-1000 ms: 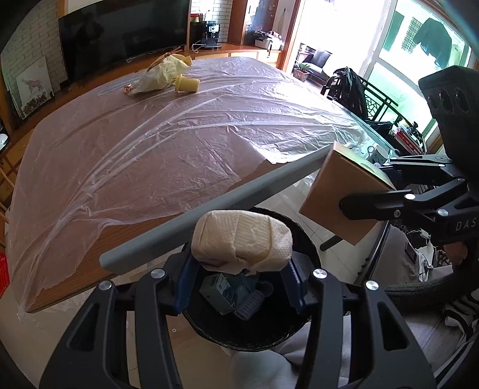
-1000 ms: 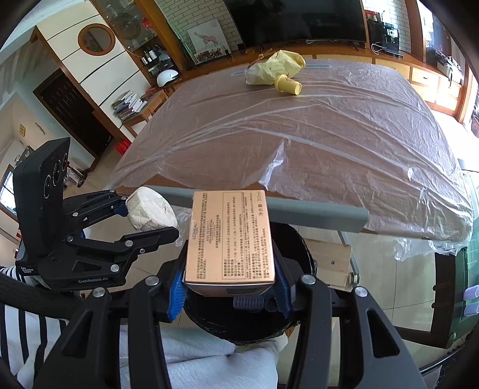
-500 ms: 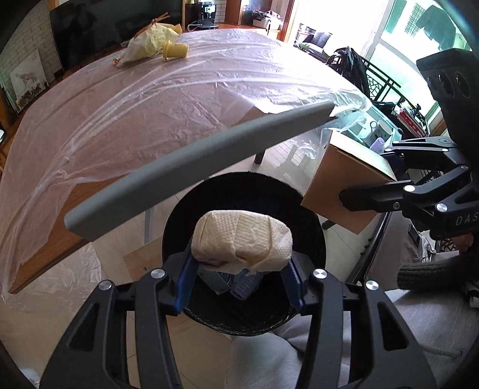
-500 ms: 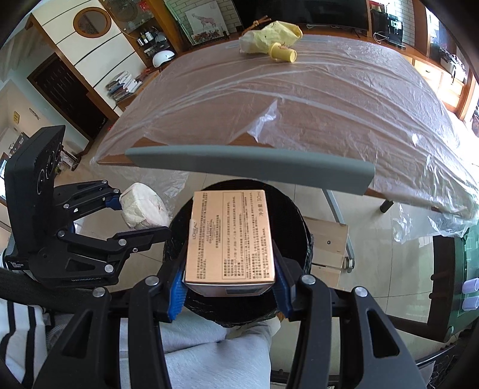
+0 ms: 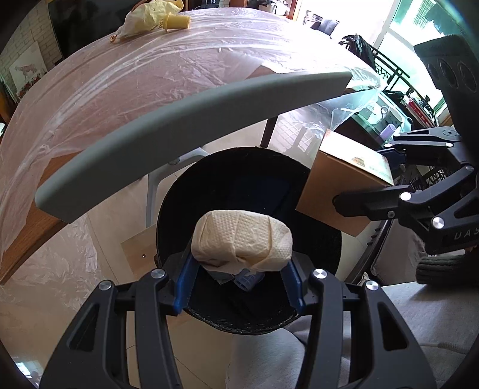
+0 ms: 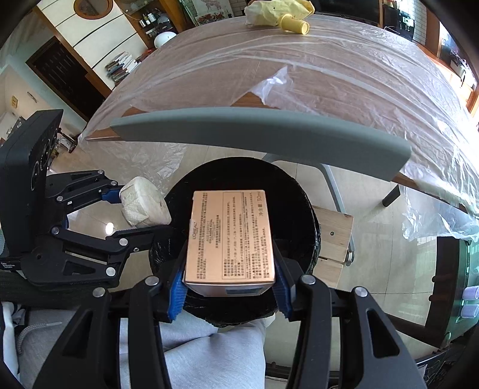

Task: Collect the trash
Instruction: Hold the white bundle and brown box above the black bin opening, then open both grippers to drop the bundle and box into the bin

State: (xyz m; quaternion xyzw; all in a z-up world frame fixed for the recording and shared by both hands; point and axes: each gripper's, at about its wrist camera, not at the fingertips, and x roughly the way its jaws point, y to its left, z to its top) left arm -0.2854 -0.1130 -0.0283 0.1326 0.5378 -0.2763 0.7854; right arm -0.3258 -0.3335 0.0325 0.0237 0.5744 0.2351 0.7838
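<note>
The left gripper (image 5: 241, 279) clamps a wadded tissue (image 5: 242, 238) above a black bin (image 5: 324, 239) just off the table's (image 6: 344, 89) near edge. Beside it, the right gripper (image 6: 229, 288) pinches a printed box (image 6: 230, 238) over the same bin. At the table's far edge, a yellow bag (image 6: 269, 12) lies beside a yellow cup (image 6: 295, 25).

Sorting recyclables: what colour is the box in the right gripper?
Coppery tan box with black print, clearest in the right wrist view.
</note>
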